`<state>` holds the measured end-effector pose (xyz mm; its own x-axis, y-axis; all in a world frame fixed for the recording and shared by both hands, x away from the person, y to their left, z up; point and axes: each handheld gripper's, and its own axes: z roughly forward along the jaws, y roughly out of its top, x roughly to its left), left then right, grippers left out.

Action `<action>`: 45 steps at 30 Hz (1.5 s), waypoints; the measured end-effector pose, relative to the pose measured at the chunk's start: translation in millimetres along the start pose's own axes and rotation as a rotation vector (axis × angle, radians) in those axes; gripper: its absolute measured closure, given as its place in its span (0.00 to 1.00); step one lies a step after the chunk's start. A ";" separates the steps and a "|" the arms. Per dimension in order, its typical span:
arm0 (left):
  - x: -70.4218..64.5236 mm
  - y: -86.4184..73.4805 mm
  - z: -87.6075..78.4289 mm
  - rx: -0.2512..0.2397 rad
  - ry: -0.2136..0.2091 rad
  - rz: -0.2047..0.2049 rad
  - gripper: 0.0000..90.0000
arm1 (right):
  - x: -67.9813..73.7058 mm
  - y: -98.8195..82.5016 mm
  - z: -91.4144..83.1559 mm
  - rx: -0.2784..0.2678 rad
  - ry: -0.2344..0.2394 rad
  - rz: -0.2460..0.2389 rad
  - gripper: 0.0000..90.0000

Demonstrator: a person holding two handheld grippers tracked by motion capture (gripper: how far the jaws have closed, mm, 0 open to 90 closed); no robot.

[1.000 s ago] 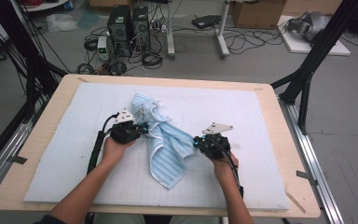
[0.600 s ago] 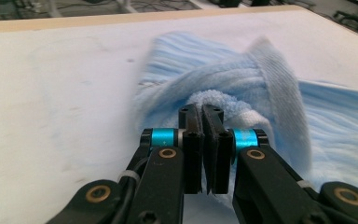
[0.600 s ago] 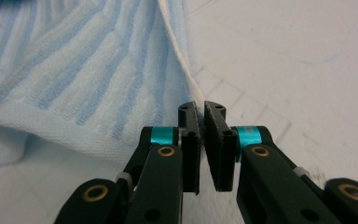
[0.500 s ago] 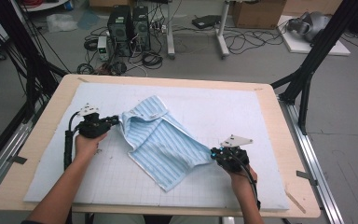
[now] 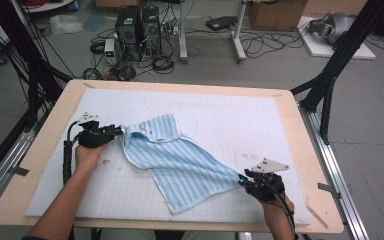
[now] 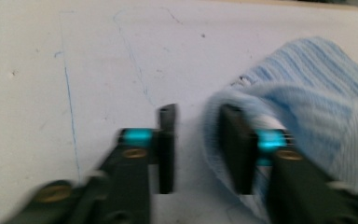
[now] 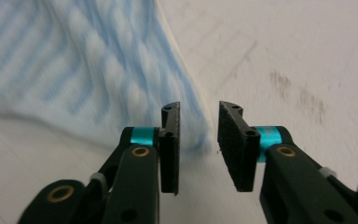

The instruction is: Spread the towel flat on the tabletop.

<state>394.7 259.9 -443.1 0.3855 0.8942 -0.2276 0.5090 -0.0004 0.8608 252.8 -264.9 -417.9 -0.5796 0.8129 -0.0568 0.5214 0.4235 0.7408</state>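
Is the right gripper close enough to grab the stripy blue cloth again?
Probably yes. The right gripper sits at the cloth corner, jaws open, nothing between them and the fabric edge.

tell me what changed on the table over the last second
Both hands pulled apart, spreading the bunched striped cloth out flat. The left gripper went left, the right gripper right and nearer the person. Both grippers' jaws have just been opening, letting go; cloth edges lie between the jaws, unpressed. The white mat stayed put.
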 end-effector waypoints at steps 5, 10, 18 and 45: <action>-2.5 7.7 -10.3 -0.076 -0.021 0.026 0.53 | 10.8 36.2 25.7 -0.069 0.055 -0.048 0.64; -9.0 10.4 -11.5 -0.087 -0.112 0.053 0.50 | 23.4 74.9 88.5 -0.061 0.114 -0.088 0.61; -29.5 3.0 8.0 0.006 -0.147 0.142 0.41 | 26.1 84.4 122.5 0.047 0.079 -0.119 0.97; -30.9 1.1 5.7 0.001 -0.148 0.137 0.42 | 38.5 92.0 100.1 -0.084 0.216 -0.257 0.56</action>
<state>387.7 229.7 -437.7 0.5604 0.8101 -0.1726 0.4443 -0.1182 0.8880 341.2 -154.6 -418.9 -0.8093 0.5767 -0.1116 0.2935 0.5616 0.7736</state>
